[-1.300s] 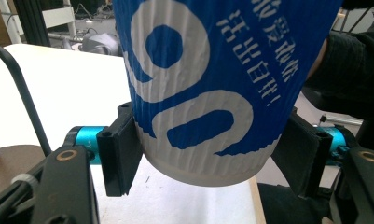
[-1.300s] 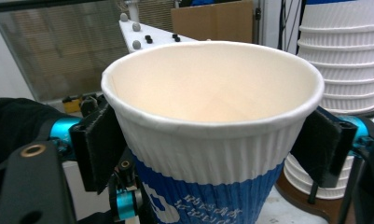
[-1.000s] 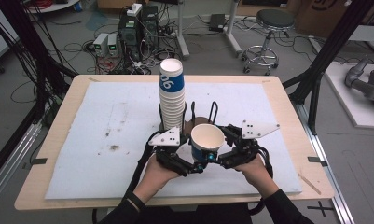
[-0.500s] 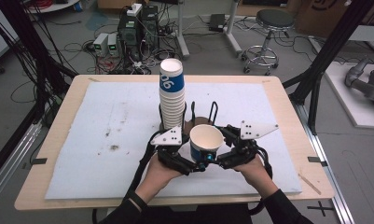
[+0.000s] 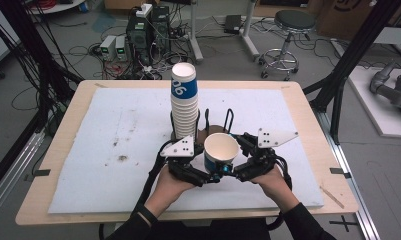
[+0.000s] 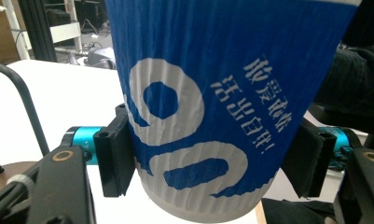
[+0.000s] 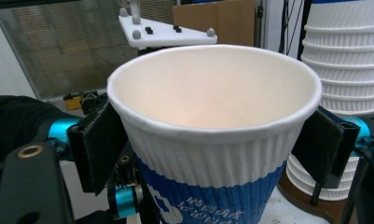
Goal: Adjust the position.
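paper cup: blue ribbed wall, white "90" print and white rim band, white inside, looks empty | pose: upright, mouth up, off the white mat | place: near table edge, just in front of cup stack | stack: tall, nested, same blue-and-white cups, upright, on what seems a dark round base

Grey floor strewn with cables, a round stool, black frame posts.
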